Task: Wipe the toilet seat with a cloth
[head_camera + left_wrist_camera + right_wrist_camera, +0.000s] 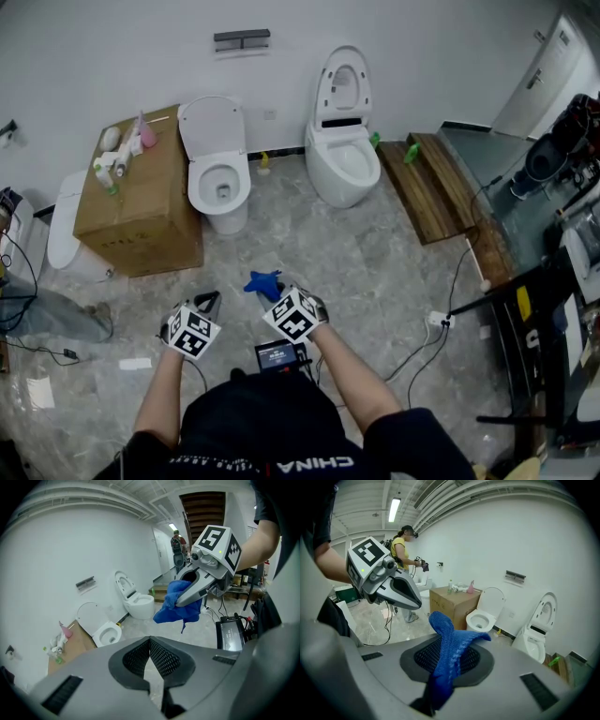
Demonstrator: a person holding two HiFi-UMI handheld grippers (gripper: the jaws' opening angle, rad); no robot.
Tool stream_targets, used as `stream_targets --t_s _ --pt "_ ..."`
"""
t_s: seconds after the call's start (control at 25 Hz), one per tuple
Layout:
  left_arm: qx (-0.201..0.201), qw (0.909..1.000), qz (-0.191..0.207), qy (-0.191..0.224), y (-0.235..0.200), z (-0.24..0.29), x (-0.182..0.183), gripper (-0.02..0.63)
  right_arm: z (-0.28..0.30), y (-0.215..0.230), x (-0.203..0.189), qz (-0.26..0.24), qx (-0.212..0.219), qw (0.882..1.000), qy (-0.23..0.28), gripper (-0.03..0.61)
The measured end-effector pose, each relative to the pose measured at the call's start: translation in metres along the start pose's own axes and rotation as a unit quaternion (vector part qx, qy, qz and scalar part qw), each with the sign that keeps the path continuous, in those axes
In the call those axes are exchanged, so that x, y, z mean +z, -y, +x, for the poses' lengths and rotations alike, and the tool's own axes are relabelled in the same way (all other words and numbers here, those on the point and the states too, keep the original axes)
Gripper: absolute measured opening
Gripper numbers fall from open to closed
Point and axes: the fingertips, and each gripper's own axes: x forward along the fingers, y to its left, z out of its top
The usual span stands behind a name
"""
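Observation:
A blue cloth (449, 652) hangs pinched in my right gripper (277, 292), whose jaws are shut on it; the cloth (262, 283) is held low over the marble floor, well short of the toilets. My left gripper (208, 300) sits beside it to the left, shut with nothing between its jaws. A white toilet (218, 183) with its lid raised and seat down stands against the far wall. To its right is a second white toilet (342, 159) with its lid and seat up. The left gripper view shows the right gripper (183, 600) clamping the cloth (180, 611).
A cardboard box (141, 202) topped with bottles stands left of the toilets. A wooden platform (436, 183) lies at the right. Cables and a power strip (438, 321) cross the floor. A small screen unit (277, 355) hangs at my waist. A person in yellow (401, 550) stands far off.

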Motion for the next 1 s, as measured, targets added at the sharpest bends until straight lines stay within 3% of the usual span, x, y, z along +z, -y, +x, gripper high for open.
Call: stream_targets --t_s 0.48,0.68,1.0 --pt "0.021 0.9994 -0.017 -0.019 0.018 0.027 0.021 0.011 -0.015 0.032 -0.026 0.008 0.035 0.999 0.013 0.066" --pt "0.018 0.9987 -0.033 -0.035 0.016 0.039 0.012 0.011 -0.001 0.043 -0.030 0.013 0.052 0.999 0.005 0.067" --pt "0.004 0.9987 -0.042 -0.027 -0.053 0.082 0.005 0.011 0.059 0.074 -0.012 0.025 0.057 0.998 -0.019 0.067"
